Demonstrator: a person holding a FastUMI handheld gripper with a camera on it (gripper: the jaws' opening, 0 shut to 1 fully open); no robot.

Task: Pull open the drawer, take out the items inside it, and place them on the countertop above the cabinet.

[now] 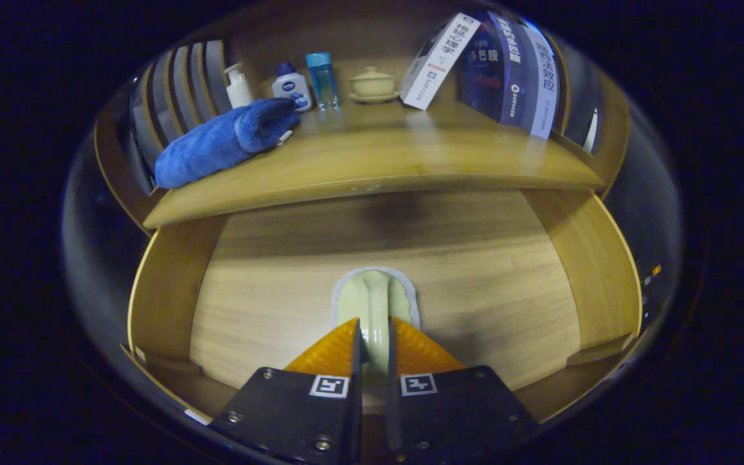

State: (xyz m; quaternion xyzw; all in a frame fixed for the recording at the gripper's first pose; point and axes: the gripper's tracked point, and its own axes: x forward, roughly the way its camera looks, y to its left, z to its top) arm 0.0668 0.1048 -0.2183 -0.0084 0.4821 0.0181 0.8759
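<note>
Gripper clenched on pale green spoon in open drawer, mid take-out step. Next: lift w/o tilt, carry to 12 o'clock onto countertop, clear of towel at 10

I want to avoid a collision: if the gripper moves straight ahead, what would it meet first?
The gripper is shut on a pale green brush in the open drawer. Straight ahead, the brush would probably meet the drawer's floor first; depth is unclear.
</note>
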